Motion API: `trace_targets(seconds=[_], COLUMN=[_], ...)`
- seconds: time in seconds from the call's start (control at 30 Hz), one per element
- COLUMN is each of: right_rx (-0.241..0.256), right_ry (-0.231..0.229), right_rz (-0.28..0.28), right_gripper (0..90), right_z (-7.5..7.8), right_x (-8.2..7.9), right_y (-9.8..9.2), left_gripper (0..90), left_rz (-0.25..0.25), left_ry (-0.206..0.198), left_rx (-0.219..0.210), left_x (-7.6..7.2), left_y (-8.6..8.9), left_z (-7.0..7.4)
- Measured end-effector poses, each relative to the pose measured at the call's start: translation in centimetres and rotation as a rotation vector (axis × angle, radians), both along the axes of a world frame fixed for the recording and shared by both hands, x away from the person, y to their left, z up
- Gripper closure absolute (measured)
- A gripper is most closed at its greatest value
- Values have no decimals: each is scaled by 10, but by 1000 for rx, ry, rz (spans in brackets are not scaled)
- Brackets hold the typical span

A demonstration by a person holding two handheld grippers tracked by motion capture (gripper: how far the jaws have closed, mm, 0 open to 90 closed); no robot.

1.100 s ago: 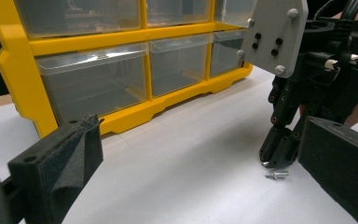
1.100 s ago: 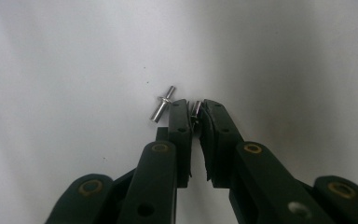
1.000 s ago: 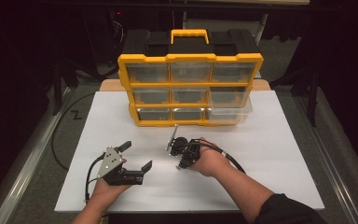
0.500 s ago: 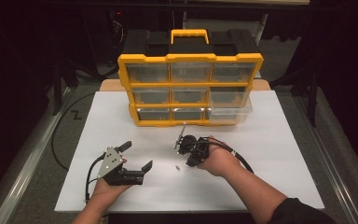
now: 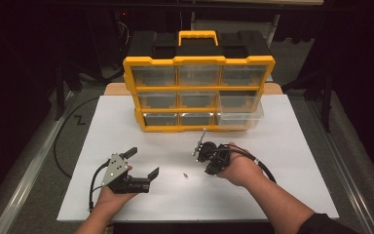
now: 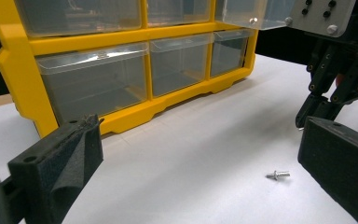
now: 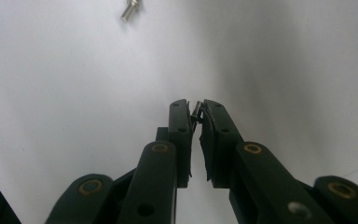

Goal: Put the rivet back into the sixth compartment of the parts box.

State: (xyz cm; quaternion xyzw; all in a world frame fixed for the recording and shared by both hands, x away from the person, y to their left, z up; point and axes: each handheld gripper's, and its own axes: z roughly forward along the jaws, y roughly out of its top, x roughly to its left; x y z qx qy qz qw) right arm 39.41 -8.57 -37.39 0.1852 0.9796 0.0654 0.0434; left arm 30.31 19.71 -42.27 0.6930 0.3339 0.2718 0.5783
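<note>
A small silver screw lies loose on the white sheet between my two grippers. My right gripper points down at the sheet just right of it. Its jaws are shut on a second tiny metal screw, pinched at the tips. The left gripper view also catches my right gripper at its right edge. My left gripper rests low on the sheet at the front left, its jaws wide open and empty, facing the loose screw.
A yellow organizer with clear drawers stands at the back of the white sheet. One right-hand drawer is pulled out. Black cables trail from both grippers.
My right gripper has moved right and slightly back from the loose screw, which now lies uncovered. The left gripper has stayed put.
</note>
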Motion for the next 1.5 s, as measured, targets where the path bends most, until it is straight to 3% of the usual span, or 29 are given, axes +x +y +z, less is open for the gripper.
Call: trace_targets(seconds=[0.47,1.5], right_rx=[-6,-10], right_ry=[2,6], right_rz=[-23,-129], right_gripper=[848,848], right_z=[4,12], right_x=[-1,-4], right_y=[-27,-80], left_gripper=[7,7], left_rz=[10,16], left_ry=[-7,-7], left_rx=[-13,-17], left_x=[0,0], left_y=[2,3], left_z=[1,1])
